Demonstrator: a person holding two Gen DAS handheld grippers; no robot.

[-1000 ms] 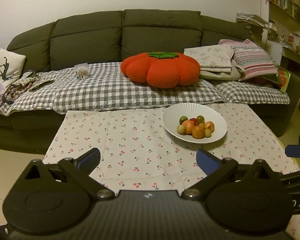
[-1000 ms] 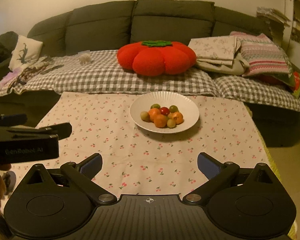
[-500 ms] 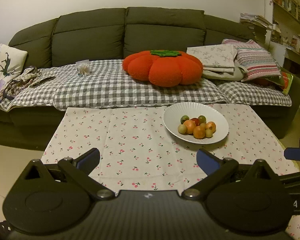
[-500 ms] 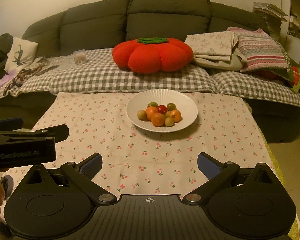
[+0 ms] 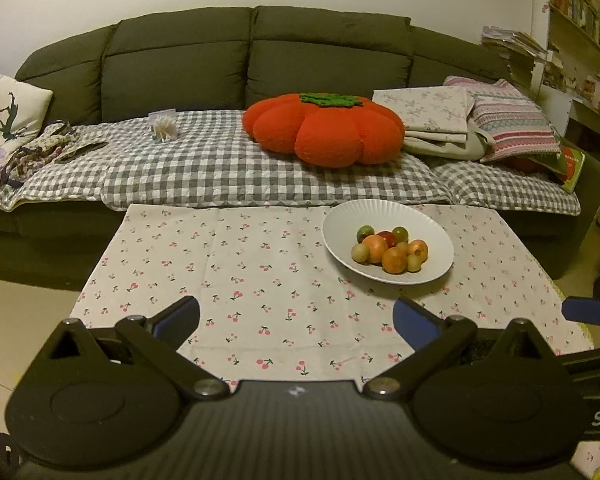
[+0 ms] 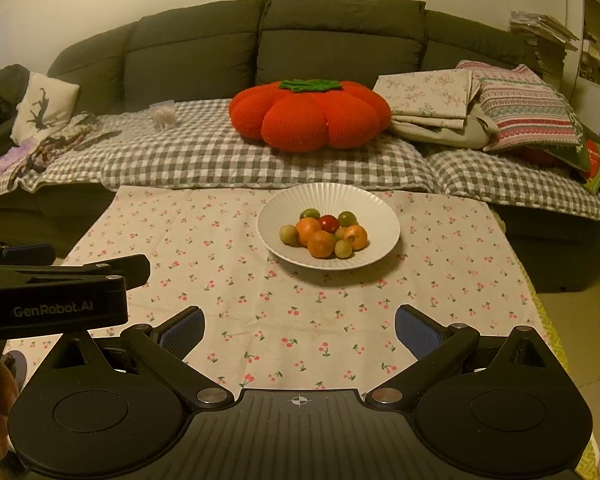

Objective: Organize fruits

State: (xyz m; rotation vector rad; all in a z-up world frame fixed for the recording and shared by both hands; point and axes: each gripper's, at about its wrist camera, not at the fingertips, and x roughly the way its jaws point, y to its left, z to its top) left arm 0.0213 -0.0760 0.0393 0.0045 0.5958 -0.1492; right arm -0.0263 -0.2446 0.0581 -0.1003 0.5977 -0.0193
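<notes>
A white ribbed plate [image 5: 340, 228] [image 6: 372, 208] sits on the far part of a cherry-print tablecloth [image 5: 240, 264] [image 6: 204, 248]. It holds several small fruits [image 5: 392, 250] [image 6: 326, 234]: orange, green and one red. My left gripper [image 5: 296, 318] is open and empty over the near table edge, left of the plate. My right gripper [image 6: 300, 326] is open and empty, in line with the plate but well short of it. The left gripper's body shows at the left of the right wrist view [image 6: 56, 292].
A dark green sofa [image 5: 220, 64] stands behind the table, with a grey check blanket [image 5: 220, 168], a red pumpkin cushion [image 5: 324, 132], folded linens [image 5: 432, 120] and pillows [image 5: 512, 124]. Shelves [image 5: 580, 20] stand at right. Bare floor [image 5: 20, 300] lies left of the table.
Both grippers have drifted slightly closer to the table and a little higher, so the plate sits nearer in both views. Both stay open. Nothing on the table has moved.
</notes>
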